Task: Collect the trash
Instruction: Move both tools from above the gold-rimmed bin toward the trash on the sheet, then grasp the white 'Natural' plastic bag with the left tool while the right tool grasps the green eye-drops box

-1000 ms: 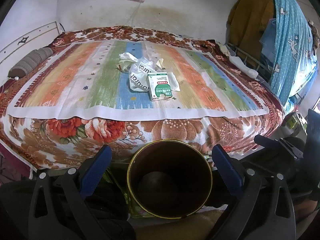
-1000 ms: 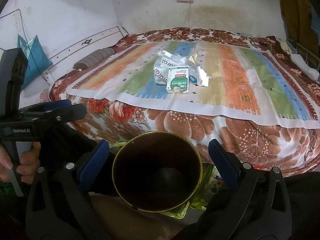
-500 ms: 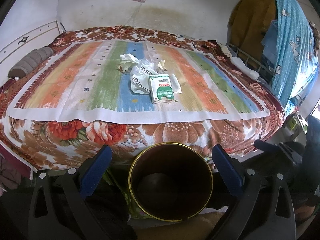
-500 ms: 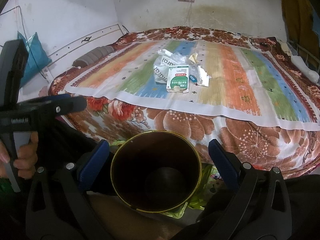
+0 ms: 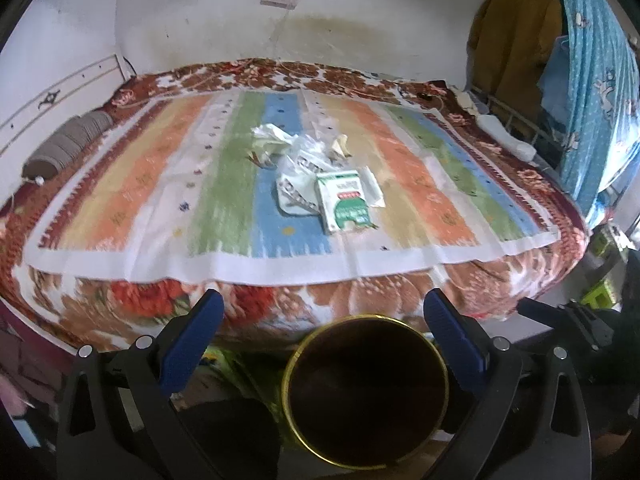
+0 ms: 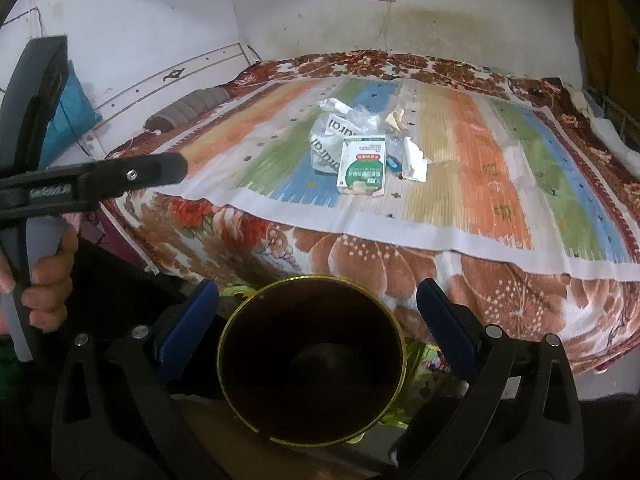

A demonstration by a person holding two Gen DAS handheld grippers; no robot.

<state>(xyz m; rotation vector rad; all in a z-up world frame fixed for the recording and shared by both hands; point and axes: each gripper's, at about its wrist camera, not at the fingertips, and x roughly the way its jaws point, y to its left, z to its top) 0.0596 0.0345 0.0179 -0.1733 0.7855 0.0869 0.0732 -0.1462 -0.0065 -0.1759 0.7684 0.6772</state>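
Both grippers, left (image 5: 320, 320) and right (image 6: 318, 310), gaping empty over bin (image 6: 312, 360); trash (image 6: 362, 164) lying at 12 o'clock on bed (image 6: 360, 248).

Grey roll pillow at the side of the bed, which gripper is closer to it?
Left. The left gripper is held off the bed edge on the grey roll pillow's side; the right gripper sits beyond it, farther away, above the bin.

Dim soft indoor light, strong fisheye curvature, dark corners, left view motion-blurred
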